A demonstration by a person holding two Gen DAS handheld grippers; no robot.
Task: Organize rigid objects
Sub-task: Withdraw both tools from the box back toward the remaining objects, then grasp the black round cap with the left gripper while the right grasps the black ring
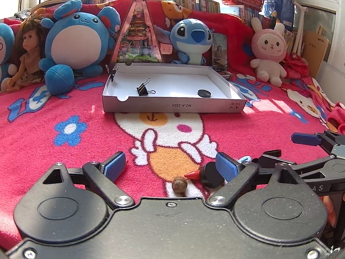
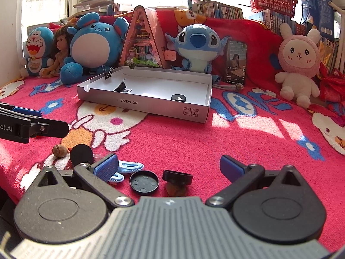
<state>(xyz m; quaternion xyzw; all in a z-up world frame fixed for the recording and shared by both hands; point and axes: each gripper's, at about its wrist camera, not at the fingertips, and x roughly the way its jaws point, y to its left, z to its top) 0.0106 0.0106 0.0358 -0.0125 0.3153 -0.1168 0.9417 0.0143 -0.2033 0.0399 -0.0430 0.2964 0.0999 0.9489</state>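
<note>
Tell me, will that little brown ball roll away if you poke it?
Probably. The brown ball looks round and sits loose on the blanket, so a nudge could roll it. The fuzzy pile may stop it soon. It looks hard, so likely won't squash.

My left gripper (image 1: 170, 166) hangs low over the pink cartoon blanket (image 1: 64, 151), its jaws spread wide. Its blue-padded fingers (image 1: 114, 166) point straight ahead toward the far end of the blanket and grip nothing. My right gripper (image 2: 170, 168) sits at about the same height over the blanket, just to the right of the left one. Its jaws are equally wide apart and its blue pads (image 2: 105, 168) are bare. In the left wrist view, one of the right gripper's blue fingertips (image 1: 304, 139) pokes in from the side, level with the blanket and well apart from my left fingers.
</note>
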